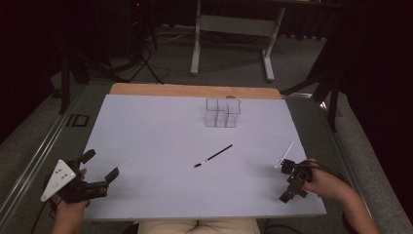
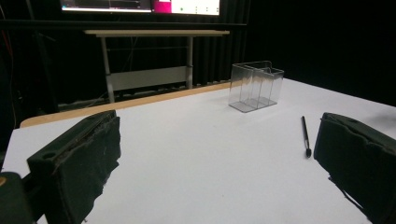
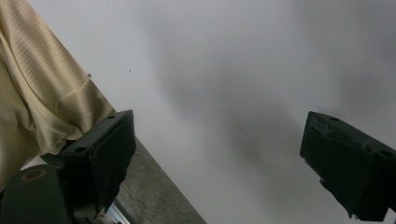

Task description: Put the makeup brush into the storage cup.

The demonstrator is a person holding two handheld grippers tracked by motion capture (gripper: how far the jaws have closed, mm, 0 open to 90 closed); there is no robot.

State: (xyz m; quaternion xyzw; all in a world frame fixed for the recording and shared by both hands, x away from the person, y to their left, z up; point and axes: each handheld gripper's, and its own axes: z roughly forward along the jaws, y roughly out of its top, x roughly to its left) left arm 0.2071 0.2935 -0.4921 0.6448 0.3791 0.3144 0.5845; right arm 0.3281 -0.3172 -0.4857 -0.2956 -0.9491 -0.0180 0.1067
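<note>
Pen (image 1: 213, 156) lies mid-table; your left gripper (image 1: 100, 173) gapes, right gripper (image 1: 287, 183) gapes too. Left gripper view adds monitor (image 2: 140, 6) beyond white table (image 1: 146, 146).

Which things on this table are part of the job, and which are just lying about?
Likely part of the job:
black pen, nearest the open grippers
white stick, beside the right gripper
clear organizer
left gripper

Just lying about:
white desk frame on the floor behind
wooden table edge

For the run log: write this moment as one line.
left claw: open, empty, near left edge | right claw: open, empty | black pen: flat mid-table, untouched | clear holder: upright at far side
</note>
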